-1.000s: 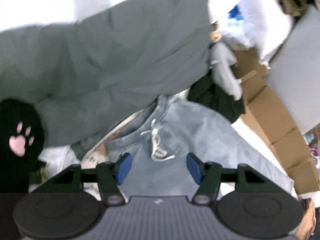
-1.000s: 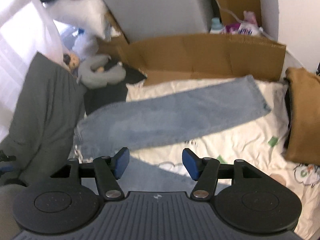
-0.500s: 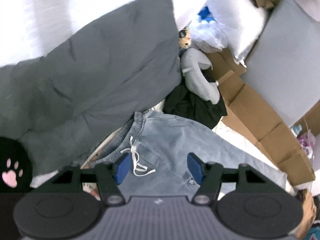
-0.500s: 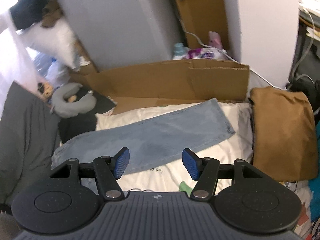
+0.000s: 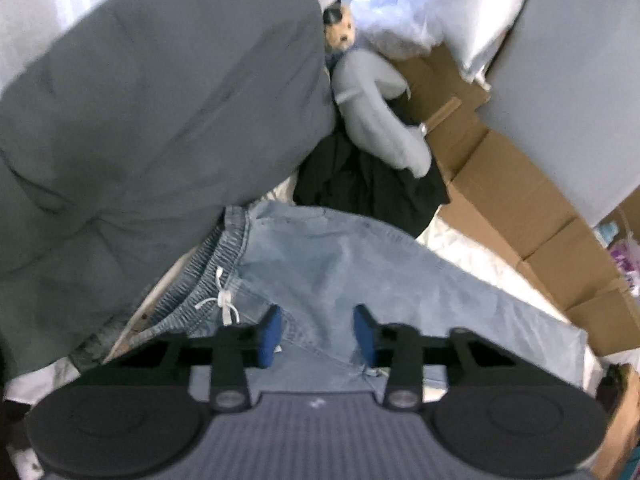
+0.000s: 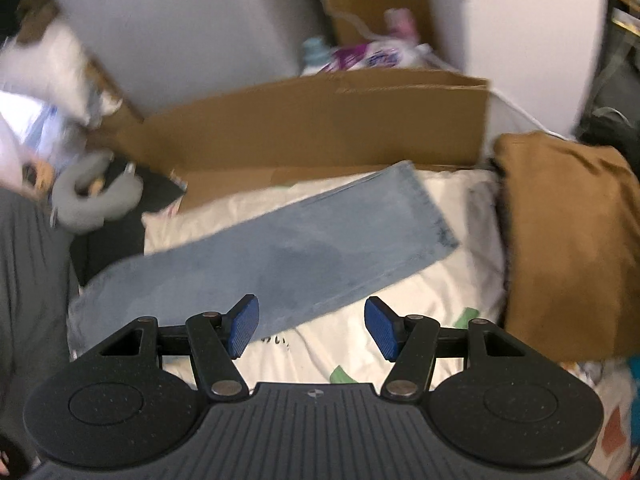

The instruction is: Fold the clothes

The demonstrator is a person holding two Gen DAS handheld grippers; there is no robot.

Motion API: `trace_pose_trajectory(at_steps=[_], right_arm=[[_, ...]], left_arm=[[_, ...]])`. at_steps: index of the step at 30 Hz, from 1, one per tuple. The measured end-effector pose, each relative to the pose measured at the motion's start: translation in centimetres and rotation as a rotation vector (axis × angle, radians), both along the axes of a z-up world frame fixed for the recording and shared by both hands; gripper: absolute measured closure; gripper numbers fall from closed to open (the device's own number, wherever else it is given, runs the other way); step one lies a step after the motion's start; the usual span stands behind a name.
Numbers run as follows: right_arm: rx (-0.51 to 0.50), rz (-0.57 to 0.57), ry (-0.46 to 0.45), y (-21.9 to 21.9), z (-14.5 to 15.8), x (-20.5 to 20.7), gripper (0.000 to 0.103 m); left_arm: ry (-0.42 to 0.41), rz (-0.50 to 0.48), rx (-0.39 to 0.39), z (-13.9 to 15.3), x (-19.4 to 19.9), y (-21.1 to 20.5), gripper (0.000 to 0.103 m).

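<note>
Lying long on the bed, soft jeans (image 5: pixel 360 276) probably flop; grab the waistband. Both hand-held grippers (image 5: pixel 316 334) (image 6: pixel 310 328) gape apart, holding nothing.

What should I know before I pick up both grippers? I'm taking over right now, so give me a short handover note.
Left gripper: open, empty, over the jeans near the drawstring waistband.
Right gripper: open, empty, by the lower edge of the jeans leg, over the white sheet.
Jeans lie laid out lengthwise on the bed, hem toward the folded brown garment. A grey garment sits beside the waistband.
Done: jeans laid out. Left: every fold; nothing gripped yet.
</note>
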State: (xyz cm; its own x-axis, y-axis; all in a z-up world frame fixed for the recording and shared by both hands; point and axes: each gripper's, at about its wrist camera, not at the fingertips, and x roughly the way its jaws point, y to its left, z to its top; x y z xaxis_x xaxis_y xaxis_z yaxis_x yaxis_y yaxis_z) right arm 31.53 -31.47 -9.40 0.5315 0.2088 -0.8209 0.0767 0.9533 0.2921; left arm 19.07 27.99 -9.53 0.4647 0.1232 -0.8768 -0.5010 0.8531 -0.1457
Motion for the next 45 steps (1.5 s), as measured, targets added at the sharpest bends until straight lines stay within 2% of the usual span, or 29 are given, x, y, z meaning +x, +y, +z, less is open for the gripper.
trace_pose_trajectory(at_steps=[2, 12, 16, 21, 25, 28, 31, 33, 38, 41, 45], right_arm=[[-0.017, 0.041, 0.006, 1.1, -1.2, 1.5, 0.038], [-0.133, 0.134, 0.026, 7.7, -10.0, 7.5, 0.038], [-0.132, 0.114, 0.011, 10.0, -14.6, 8.1, 0.039], [-0.19, 0.141, -0.034, 14.2, -19.4, 8.3, 0.039], [-0.2, 0.201, -0.085, 18.8, -21.9, 8.8, 0.039], [-0.217, 0.294, -0.104, 22.6, -23.4, 9.5, 0.039], [-0.229, 0.325, -0.084, 24.6, -25.4, 10.2, 0.039], [-0.267, 0.326, -0.056, 25.0, -27.0, 10.7, 0.039], [-0.28, 0.316, -0.063, 23.8, -27.3, 12.4, 0.039], [-0.278, 0.309, -0.077, 22.9, -27.2, 13.4, 0.039], [-0.274, 0.3, -0.096, 21.7, -26.9, 14.8, 0.04]], left_arm=[[0.022, -0.007, -0.006, -2.1, 1.3, 0.2, 0.08], [0.069, -0.085, 0.0, -13.7, 6.8, 0.8, 0.08], [0.069, -0.128, 0.006, -18.4, 8.0, 0.6, 0.081], [0.035, -0.189, 0.006, -23.4, 9.3, 0.0, 0.082], [0.001, -0.273, 0.073, -26.5, 10.4, -1.1, 0.08], [-0.006, -0.253, 0.152, -28.9, 10.8, -1.8, 0.081], [-0.053, -0.241, 0.226, -29.7, 10.7, -2.9, 0.081], [-0.062, -0.222, 0.239, -29.7, 10.8, -3.2, 0.08], [-0.091, -0.191, 0.204, -27.4, 10.0, -3.3, 0.081], [-0.11, -0.234, 0.158, -25.9, 8.7, -4.6, 0.081], [-0.102, -0.301, 0.112, -26.1, 7.8, -7.1, 0.081]])
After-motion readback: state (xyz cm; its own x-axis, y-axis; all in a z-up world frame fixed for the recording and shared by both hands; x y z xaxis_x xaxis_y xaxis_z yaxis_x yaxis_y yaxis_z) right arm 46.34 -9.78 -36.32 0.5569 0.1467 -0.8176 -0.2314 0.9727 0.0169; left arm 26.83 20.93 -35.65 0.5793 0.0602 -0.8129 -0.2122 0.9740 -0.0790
